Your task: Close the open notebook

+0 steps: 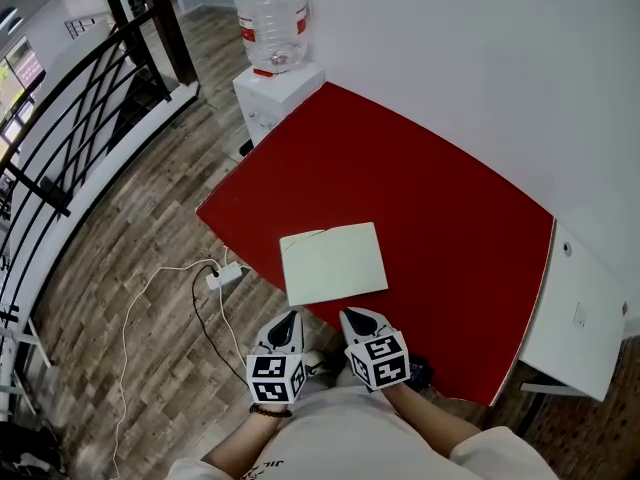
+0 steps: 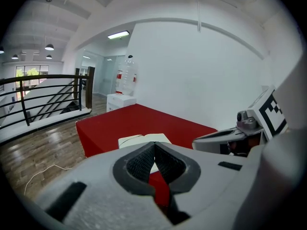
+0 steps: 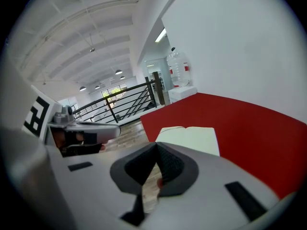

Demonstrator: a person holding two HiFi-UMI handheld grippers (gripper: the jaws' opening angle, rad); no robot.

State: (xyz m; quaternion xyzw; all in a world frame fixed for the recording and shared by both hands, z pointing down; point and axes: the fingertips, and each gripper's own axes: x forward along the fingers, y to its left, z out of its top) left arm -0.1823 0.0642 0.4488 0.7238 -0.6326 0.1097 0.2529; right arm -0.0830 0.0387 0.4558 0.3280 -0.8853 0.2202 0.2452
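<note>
One notebook (image 1: 333, 262), just beyond left gripper (image 1: 291, 320), right gripper (image 1: 350, 318)

One notebook (image 1: 333, 262), one table (image 1: 420, 198), one water dispenser (image 1: 272, 58), two tools (image 1: 292, 316) (image 1: 348, 315).

The bench (image 1: 430, 198) has a smooth, matt red top, the notebook (image 1: 333, 262) shows pale matt paper, the floor (image 1: 110, 218) is grey-brown wood planks with slight gloss, and the water bottle (image 1: 271, 8) is clear glossy plastic.

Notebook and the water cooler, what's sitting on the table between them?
Nothing. The head view shows only bare red table between the notebook and the water cooler beyond the far corner.
</note>
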